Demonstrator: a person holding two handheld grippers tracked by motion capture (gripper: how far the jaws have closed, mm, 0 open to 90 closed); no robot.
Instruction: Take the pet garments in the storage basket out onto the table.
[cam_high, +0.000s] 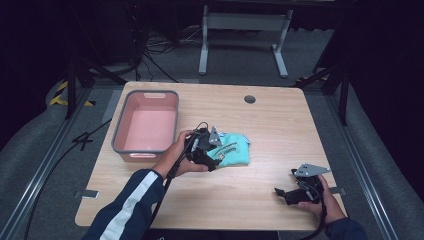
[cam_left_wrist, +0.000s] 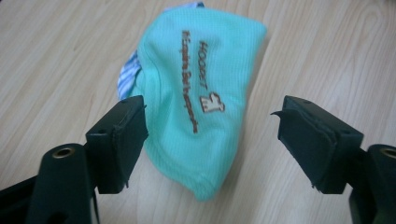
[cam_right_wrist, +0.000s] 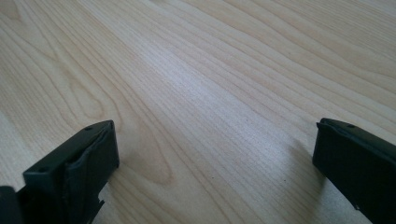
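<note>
While the left tool (cam_left_wrist: 212, 135) hangs low over the worktop (cam_high: 280, 125), its jaws stand apart around the near end of a folded mint-green garment (cam_left_wrist: 205, 93), pads clear of the cloth. That garment lies flat mid-worktop, just right of the pink tub (cam_high: 146, 126). Over at the near right edge, the right tool (cam_right_wrist: 215, 154) rests wide apart on bare wood, well away from the garment

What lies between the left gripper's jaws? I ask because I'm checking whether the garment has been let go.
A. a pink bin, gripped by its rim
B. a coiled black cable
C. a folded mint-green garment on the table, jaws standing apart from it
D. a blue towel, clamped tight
C: the left gripper is open, with the mint-green garment lying on the table between its jaws, its pads not pressing on it.
</note>
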